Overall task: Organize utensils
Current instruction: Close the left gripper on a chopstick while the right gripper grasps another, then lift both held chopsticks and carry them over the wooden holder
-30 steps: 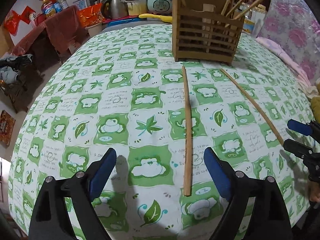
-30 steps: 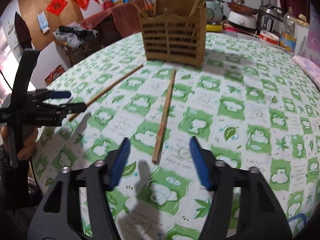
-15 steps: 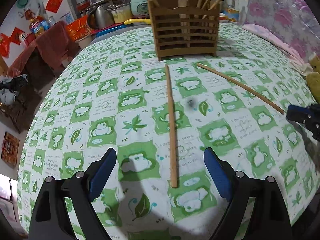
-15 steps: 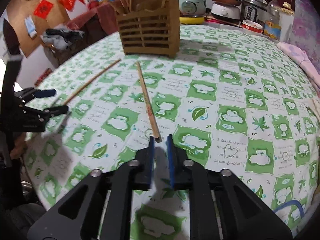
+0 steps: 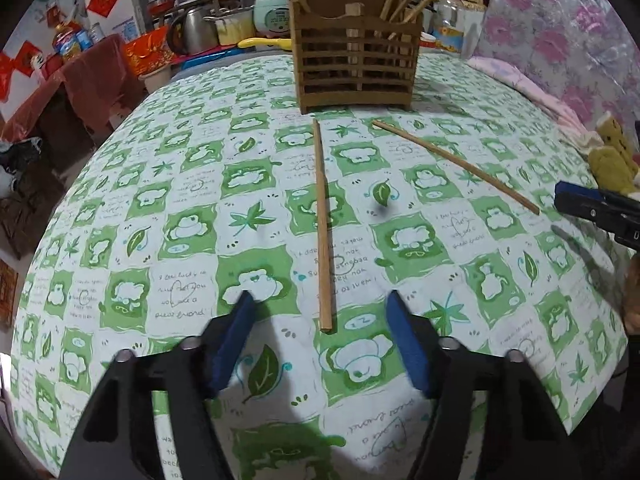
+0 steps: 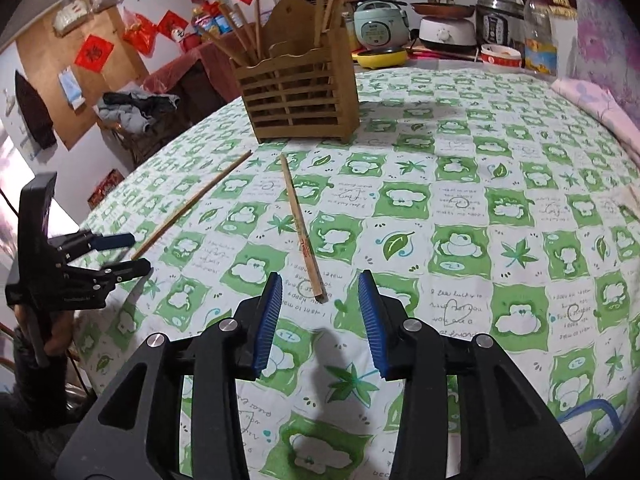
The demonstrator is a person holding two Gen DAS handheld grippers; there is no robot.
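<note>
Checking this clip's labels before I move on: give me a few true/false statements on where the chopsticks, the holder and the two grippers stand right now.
1. Two chopsticks lie flat on the tablecloth: one ahead of the left gripper, another ahead of the right gripper. True.
2. The wooden holder is empty. False: several chopsticks stand in it.
3. The right gripper is clamped on a chopstick. False: its jaws are opening and the chopstick's near end lies just beyond the pads.
4. The holder stands upright on the table. True.
5. The left gripper carries a chopstick. False: its jaws are closing, with nothing gripped.
</note>
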